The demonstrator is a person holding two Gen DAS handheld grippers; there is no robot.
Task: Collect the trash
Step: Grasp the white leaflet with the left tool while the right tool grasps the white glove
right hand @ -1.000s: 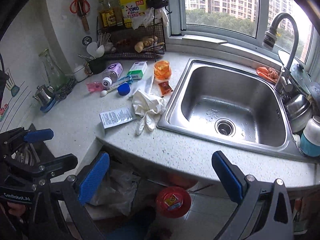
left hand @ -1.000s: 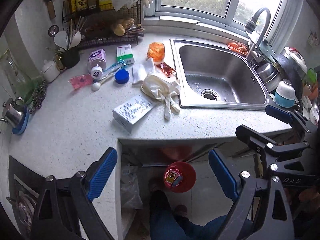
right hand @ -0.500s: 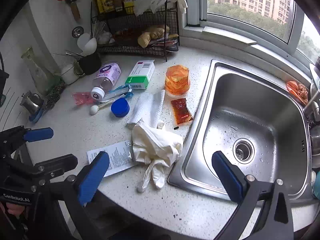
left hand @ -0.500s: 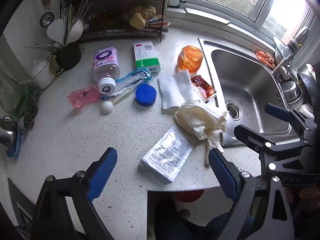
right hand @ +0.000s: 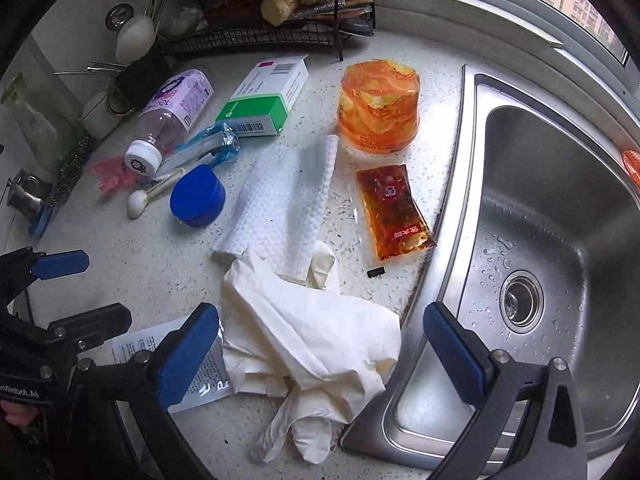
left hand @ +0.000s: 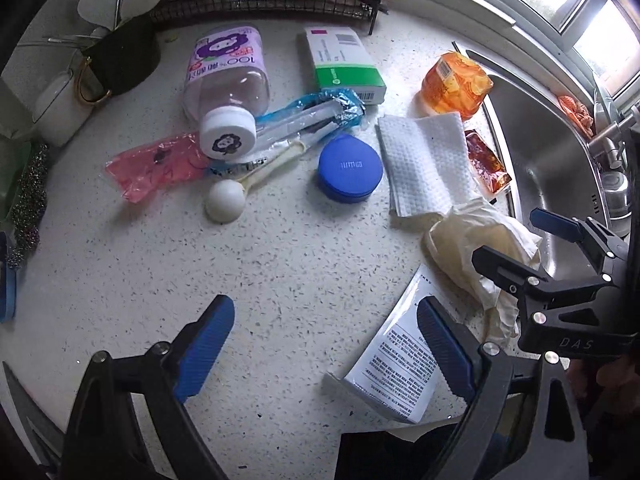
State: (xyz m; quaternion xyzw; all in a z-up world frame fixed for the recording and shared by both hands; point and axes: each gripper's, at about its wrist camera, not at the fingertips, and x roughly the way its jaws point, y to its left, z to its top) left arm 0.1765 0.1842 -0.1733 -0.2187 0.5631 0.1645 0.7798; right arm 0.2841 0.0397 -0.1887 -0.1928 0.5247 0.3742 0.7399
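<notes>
Trash litters the speckled counter. My right gripper (right hand: pixel 320 320) hangs open just above the crumpled cream gloves (right hand: pixel 304 332), which lie between its blue pads beside the sink. Beyond them are a paper towel (right hand: pixel 280 204), a red sauce sachet (right hand: pixel 394 212) and an orange bag (right hand: pixel 378 108). My left gripper (left hand: pixel 326 312) is open over bare counter, its right finger above a white printed packet (left hand: pixel 400 360). Farther off lie a blue lid (left hand: pixel 350 168), a lilac bottle (left hand: pixel 226 76), a green-white box (left hand: pixel 344 64), a pink wrapper (left hand: pixel 156 166) and a white spoon (left hand: pixel 224 204).
The steel sink (right hand: pixel 540 240) opens at the right. A black wire rack (right hand: pixel 272 20) and a dark utensil cup (left hand: pixel 120 60) stand along the back wall. The counter's front edge runs just under both grippers.
Both grippers have moved forward and down over the counter, so the trash looks much larger. The floor and red tub below the edge have dropped out of view. The jaws stay wide.
</notes>
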